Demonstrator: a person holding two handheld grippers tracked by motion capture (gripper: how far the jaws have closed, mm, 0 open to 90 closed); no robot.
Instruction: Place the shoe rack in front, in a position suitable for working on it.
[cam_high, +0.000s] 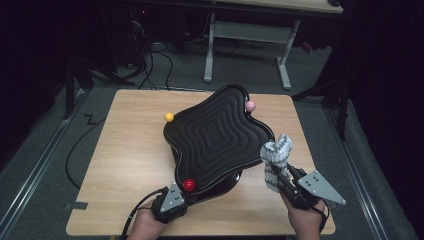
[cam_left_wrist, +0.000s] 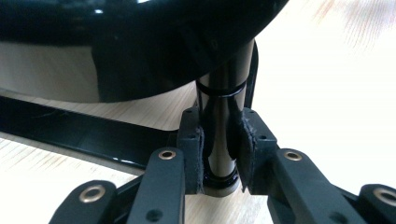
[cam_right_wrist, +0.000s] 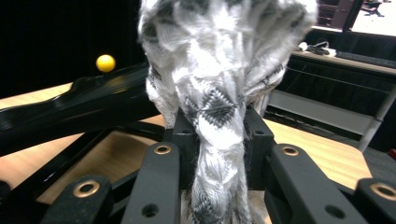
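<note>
Where the pale wooden table (cam_high: 125, 165) spreads its fine straight grain, a glossy black tray (cam_high: 215, 137) stands near the middle of it. Its outline is wavy, with four rounded lobes, and its top is moulded in concentric ridges that repeat that shape down to a small square at the centre. It rides on a smooth, shiny black post (cam_left_wrist: 223, 140), round in section with a thin ring about it, rising from a flat black base (cam_left_wrist: 84, 137) on the wood. Three small balls sit at the lobe tips: a red one (cam_high: 189, 184) at the near corner, a yellow one (cam_high: 169, 117) at the left, a pink one (cam_high: 250, 106) at the far right.

To the right of the tray, just beside its edge, a knitted sock-like cloth (cam_high: 276, 160) stands upright, soft and fuzzy, white with grey diamond patterning, its top bunched into a loose curl. The right gripper (cam_high: 287, 181) is clenched on the lower part of the cloth, whose fabric is squeezed narrow between the jaws and billows wide above them in the right gripper view.

At the near edge of the table, the left gripper (cam_left_wrist: 219, 154) reaches under the tray and grasps the post low down, its padded black fingers (cam_left_wrist: 192, 149) pressed against both sides just above the foot.
</note>
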